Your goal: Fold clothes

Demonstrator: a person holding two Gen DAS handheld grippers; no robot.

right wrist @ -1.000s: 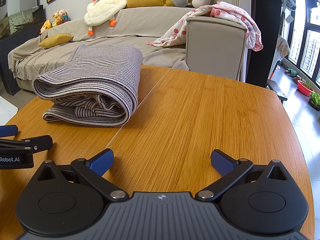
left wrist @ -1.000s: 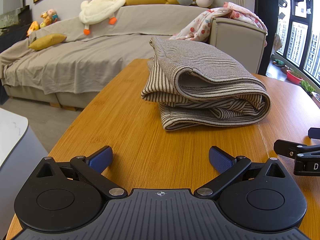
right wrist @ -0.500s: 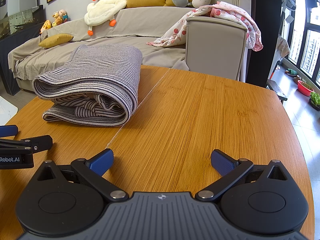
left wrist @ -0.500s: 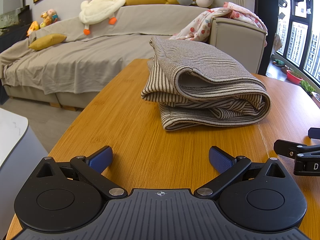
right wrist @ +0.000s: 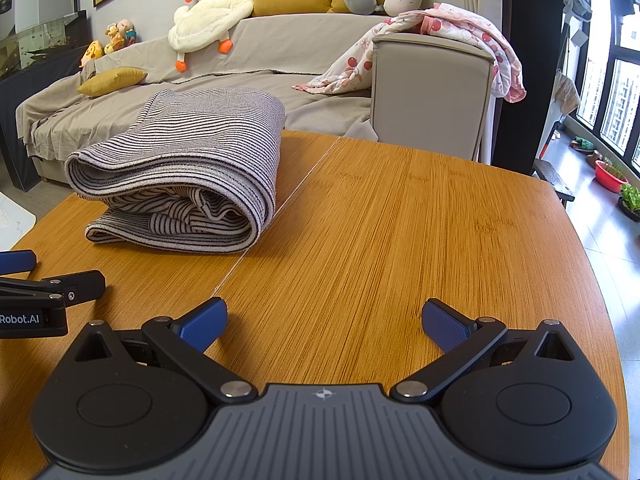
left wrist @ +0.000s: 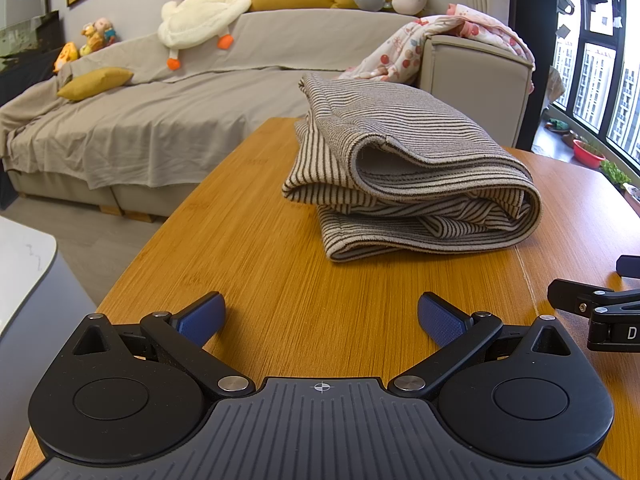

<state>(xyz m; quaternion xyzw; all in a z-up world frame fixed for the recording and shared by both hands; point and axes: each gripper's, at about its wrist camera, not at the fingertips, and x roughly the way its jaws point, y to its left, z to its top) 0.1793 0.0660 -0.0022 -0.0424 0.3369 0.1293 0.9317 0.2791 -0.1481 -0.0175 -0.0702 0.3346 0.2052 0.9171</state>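
Both grippers: black linkages, silver screws, ribbed grey bases, blue textured fingers.

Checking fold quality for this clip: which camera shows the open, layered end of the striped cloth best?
The left wrist view: the striped cloth sits ahead of the open left gripper, its layered edges and hems facing the camera. The right wrist view shows it off to the left, mostly the rolled fold side.
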